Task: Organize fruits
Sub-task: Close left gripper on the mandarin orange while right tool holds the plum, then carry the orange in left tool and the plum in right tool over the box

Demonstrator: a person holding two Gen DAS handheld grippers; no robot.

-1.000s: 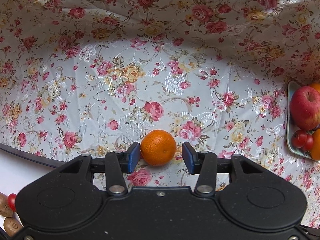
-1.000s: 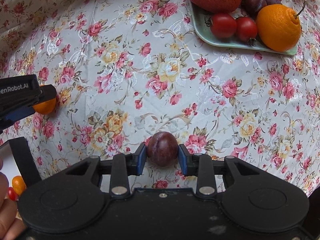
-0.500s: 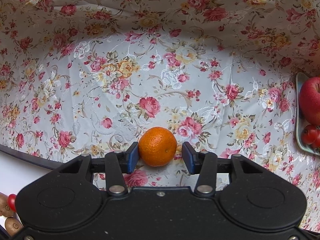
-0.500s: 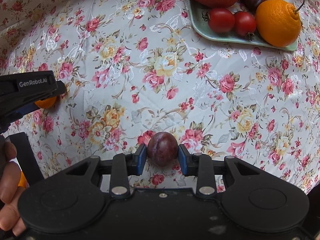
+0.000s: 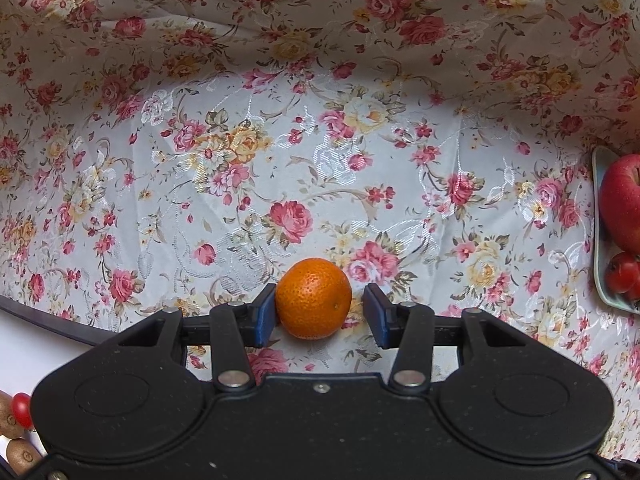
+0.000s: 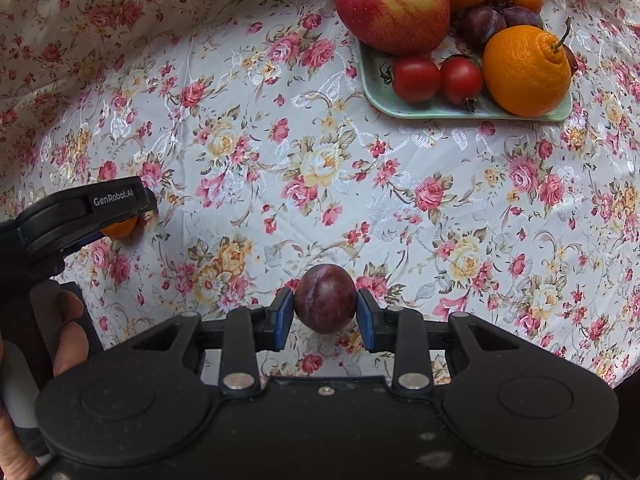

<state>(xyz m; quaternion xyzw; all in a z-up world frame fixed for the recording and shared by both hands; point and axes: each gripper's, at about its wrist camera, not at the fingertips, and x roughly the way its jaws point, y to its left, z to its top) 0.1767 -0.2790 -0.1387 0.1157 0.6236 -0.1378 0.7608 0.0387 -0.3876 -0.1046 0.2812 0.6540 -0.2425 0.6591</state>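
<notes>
a: the mandarin sits on the floral tablecloth between the blue pads of the left gripper. over the last second it has drifted against the left pad, which now touches it, while a gap shows at the right pad.

b: so not gripped yet?

a: no, the left gripper is unclenched around it, with the fruit resting on the cloth. the right gripper is different: both its pads press the dark plum, as they did a second ago, so it is clamped on that.

b: and the green plate?

a: far right on the table, already carrying an apple, two cherry tomatoes, a stemmed orange and more plums. it has come nearer in the right view, so the plum seems headed there.

b: meaning?

a: i judge the plum is mid-delivery, and the mandarin needs the left jaws closing before it can follow.
</notes>
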